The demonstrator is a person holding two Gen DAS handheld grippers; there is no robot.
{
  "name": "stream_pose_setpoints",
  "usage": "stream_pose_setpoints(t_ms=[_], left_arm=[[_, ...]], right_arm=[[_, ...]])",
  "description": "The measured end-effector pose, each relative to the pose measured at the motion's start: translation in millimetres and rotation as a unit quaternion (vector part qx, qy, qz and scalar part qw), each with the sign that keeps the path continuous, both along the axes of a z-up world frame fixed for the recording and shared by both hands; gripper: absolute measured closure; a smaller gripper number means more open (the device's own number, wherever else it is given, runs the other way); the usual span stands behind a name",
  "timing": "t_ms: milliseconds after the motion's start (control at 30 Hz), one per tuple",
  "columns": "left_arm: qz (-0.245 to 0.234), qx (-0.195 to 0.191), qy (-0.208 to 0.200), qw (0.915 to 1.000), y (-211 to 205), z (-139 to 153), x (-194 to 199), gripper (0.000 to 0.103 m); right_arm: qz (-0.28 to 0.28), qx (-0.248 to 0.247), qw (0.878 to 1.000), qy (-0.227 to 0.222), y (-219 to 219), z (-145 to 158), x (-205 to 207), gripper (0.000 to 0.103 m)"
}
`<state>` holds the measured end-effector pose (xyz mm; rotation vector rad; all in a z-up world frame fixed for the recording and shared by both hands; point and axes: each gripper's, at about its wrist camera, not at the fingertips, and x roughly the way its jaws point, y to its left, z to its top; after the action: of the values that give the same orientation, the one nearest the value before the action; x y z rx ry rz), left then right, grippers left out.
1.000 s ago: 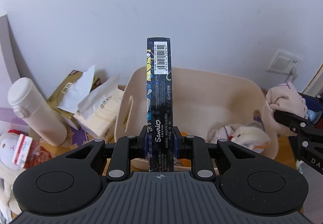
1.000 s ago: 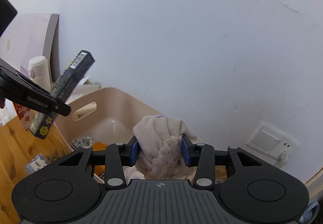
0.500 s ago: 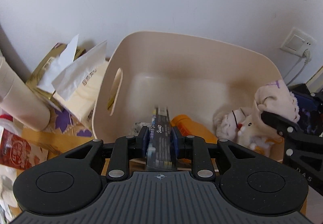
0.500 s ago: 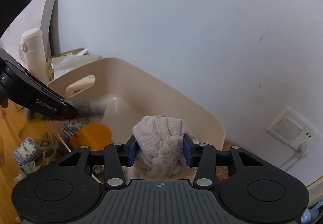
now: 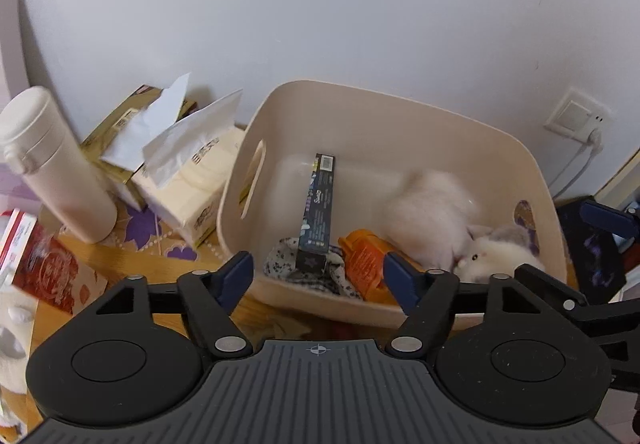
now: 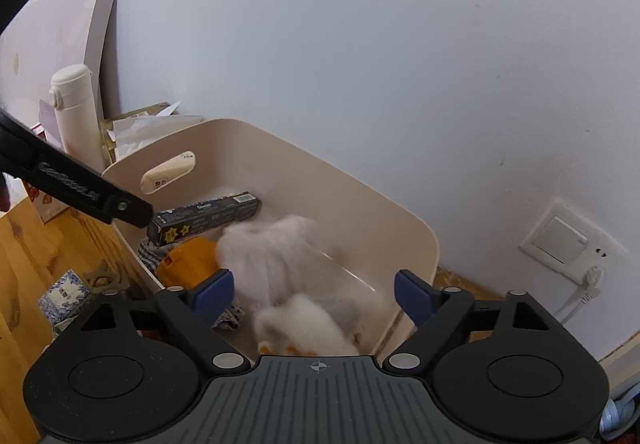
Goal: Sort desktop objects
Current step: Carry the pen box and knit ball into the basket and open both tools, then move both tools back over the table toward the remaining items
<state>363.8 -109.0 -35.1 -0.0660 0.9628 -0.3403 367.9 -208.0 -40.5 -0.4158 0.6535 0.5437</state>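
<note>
Beige plastic bin [image 5: 532, 163] now holds both loads: the dark slim box [image 5: 317, 209] lies straight ahead of my left gripper [image 5: 318, 276], long axis running away from it, near end propped on the speckled cloth [image 5: 280, 264]. The pale knitted bundle [image 6: 276, 256], blurred, sits just ahead of my right gripper [image 6: 314, 290]. Both pairs of jaws stand wide and empty; half a second ago each was clamped on its item above the bin.

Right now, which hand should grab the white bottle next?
Probably the left gripper: it is open and empty, and the white bottle stands on its side of the tub. The right gripper sits farther away.
</note>
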Motion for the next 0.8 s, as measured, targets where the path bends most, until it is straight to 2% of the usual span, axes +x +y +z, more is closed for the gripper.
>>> stream_pose_setpoints(t_ms=[400, 800], left_arm=[[-0.006, 0.0, 0.0, 1.0, 37, -4, -57, 0.029], [-0.029, -0.005, 0.016, 0.9994, 55, -23, -133, 0.025]], right_arm=[[-0.019, 0.0, 1.0, 0.014, -21, -7, -44, 0.0], [-0.01, -0.053, 0.995, 0.081, -34, -46, -92, 0.0]])
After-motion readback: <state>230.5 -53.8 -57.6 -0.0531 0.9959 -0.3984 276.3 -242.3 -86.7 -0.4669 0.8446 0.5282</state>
